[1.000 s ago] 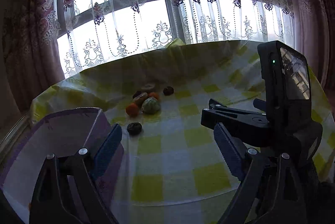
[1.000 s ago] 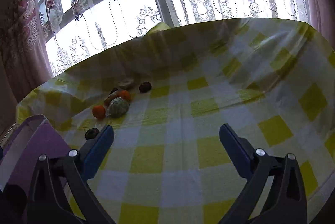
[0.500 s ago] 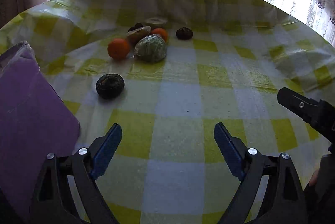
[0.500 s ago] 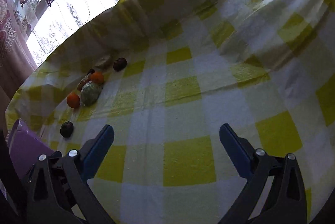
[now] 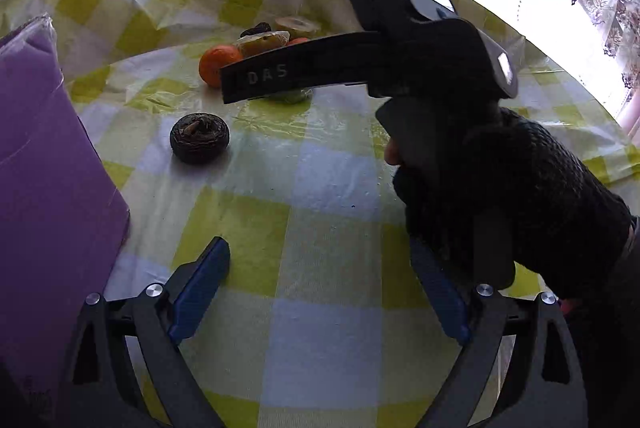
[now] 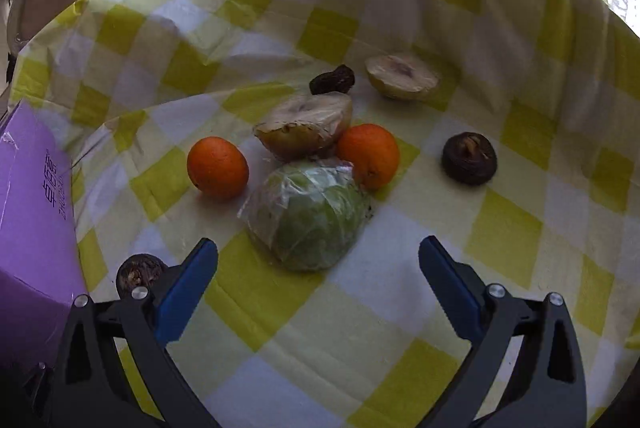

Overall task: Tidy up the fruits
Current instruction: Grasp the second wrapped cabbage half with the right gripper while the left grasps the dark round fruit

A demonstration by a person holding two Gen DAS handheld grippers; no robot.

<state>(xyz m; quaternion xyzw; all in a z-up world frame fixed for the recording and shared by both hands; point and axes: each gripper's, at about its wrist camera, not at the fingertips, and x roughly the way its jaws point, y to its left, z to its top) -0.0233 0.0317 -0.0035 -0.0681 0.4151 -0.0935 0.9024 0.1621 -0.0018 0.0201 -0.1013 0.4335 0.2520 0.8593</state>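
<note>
While fruit lies loose: nothing boxed yet.
Fruit: clustered on checked cloth (image 6: 400, 308), wrapped green fruit (image 6: 308, 216) foremost.
Right gripper (image 6: 318, 282): fingers spread, empty, lined up on it.
Left gripper (image 5: 320, 292): spread, empty, beside purple box (image 5: 44, 168).

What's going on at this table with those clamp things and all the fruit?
A person holds a two-finger gripper in each hand over a yellow checked tablecloth to sort fruit. Nothing is picked up yet. The right gripper is open, just short of a plastic-wrapped green fruit, with two oranges and cut fruit halves behind it. The left gripper is open too, over bare cloth beside a purple box.
</note>
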